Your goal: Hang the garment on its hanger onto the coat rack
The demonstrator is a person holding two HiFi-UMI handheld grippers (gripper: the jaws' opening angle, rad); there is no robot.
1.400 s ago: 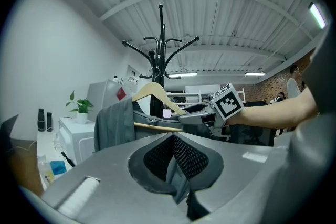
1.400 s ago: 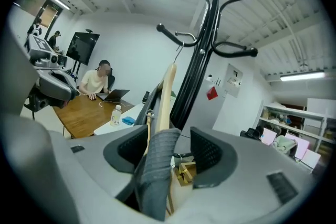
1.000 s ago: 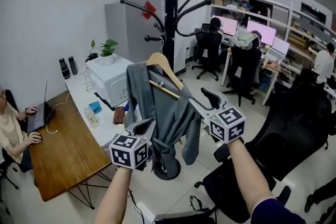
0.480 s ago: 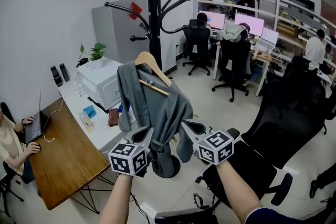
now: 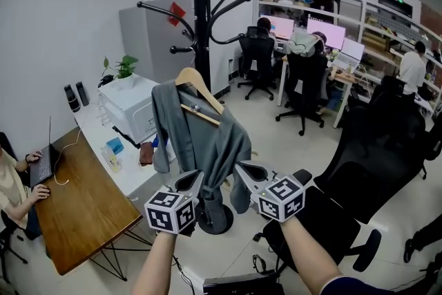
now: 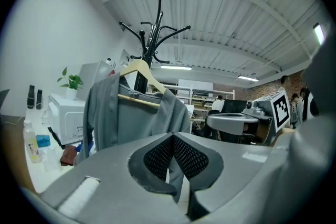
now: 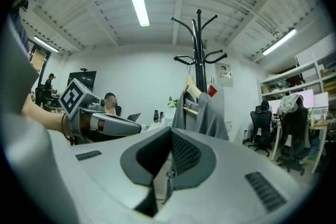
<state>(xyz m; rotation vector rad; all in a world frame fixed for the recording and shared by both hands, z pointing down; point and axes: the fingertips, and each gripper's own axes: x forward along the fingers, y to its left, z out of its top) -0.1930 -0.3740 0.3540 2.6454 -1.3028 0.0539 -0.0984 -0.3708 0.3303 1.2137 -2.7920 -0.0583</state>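
Where the garment hangs: the grey garment (image 5: 200, 128) is up above and just beyond both pairs of jaws, on a wooden hanger (image 5: 200, 88), right in front of the black coat rack (image 5: 201, 10).
Long axis: the garment runs top to bottom, with its collar end high and its hem down at the jaws.
Hanger line: it lies crosswise and tilted, and the end over the right gripper's side sits lower in the head view.
Left gripper (image 5: 195, 179): the jaws are closed on a strip of the garment's lower cloth, which passes down between the pads.
Right gripper (image 5: 240, 168): the jaws are pressed together just beside the hem. I can't tell whether any cloth is caught in them.
Arms: two bare forearms rise from the bottom edge. Both grippers are held about level, side by side, and angle in toward the hem.
Hard to make out: the hanger's hook is lost against the dark pole, so I can't say whether it rests on a peg.
Cut off: the rack's top is cut by the head view's upper edge, and its base is partly behind the hem.
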